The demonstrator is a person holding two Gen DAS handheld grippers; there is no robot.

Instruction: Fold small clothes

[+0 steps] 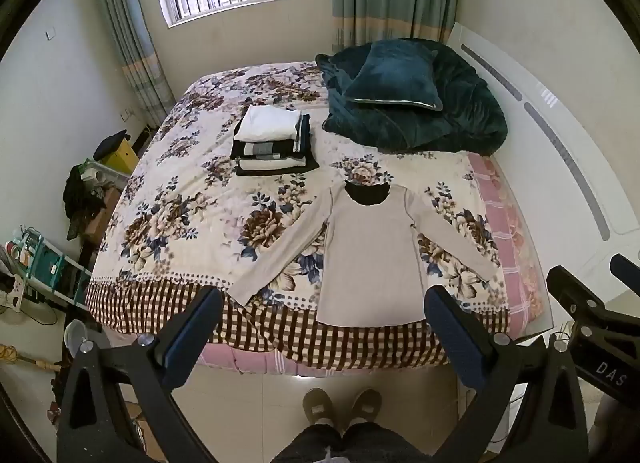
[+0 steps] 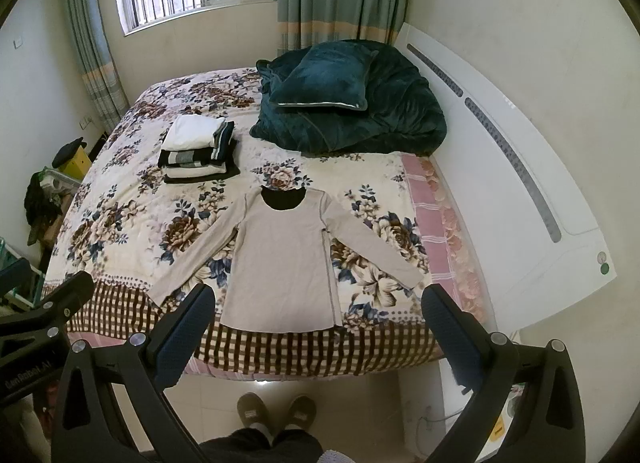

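Note:
A beige long-sleeved shirt [image 1: 370, 255] with a black inner collar lies flat on the flowered bed, sleeves spread, hem toward the near edge; it also shows in the right wrist view [image 2: 280, 259]. A stack of folded clothes [image 1: 272, 141], white on top, sits farther back on the left, and shows in the right wrist view [image 2: 198, 151]. My left gripper [image 1: 324, 303] is open and empty, held above the near bed edge. My right gripper [image 2: 318, 301] is open and empty at the same height, seen at the right edge of the left wrist view [image 1: 584, 291].
A dark teal quilt with a pillow [image 1: 416, 99] is heaped at the bed's far right by the white headboard [image 1: 560, 151]. Cluttered shelves and boxes [image 1: 52, 259] stand left of the bed. The person's slippered feet [image 1: 340, 407] stand on the tiled floor.

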